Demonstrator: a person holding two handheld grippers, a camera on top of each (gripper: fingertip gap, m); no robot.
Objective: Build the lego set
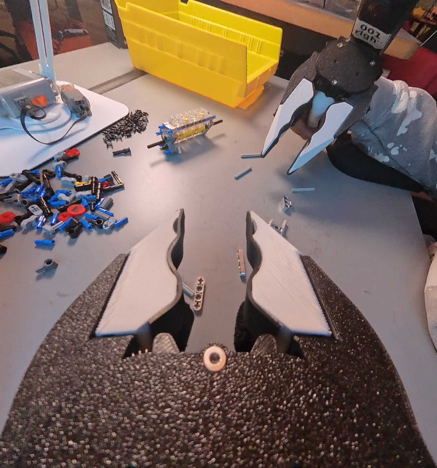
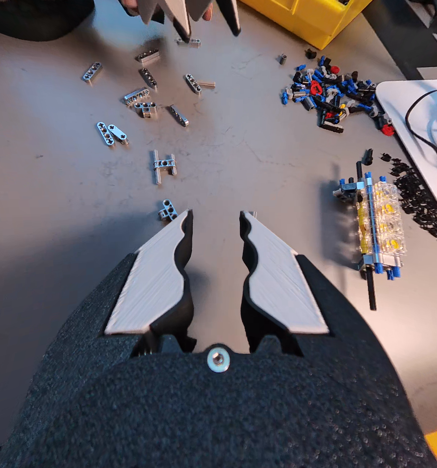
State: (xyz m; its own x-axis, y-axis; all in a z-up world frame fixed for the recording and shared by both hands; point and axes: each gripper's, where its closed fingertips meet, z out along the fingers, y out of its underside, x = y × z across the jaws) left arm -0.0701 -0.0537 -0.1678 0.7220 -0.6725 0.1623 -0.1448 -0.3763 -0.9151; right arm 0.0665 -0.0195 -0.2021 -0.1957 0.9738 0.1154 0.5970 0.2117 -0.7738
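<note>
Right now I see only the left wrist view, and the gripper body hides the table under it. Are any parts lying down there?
Observer: Yes. The right wrist view shows several grey beams scattered on the table near the left gripper.
Operator: Is any of them at my fingers?
Observer: One finger has its tip right at a short beam. I cannot tell whether they touch.

Both wrist cameras look down close over the counter [image 1: 212, 192] from opposite sides, sharing the clear block assembly [image 1: 187, 128] mid-frame.
</note>
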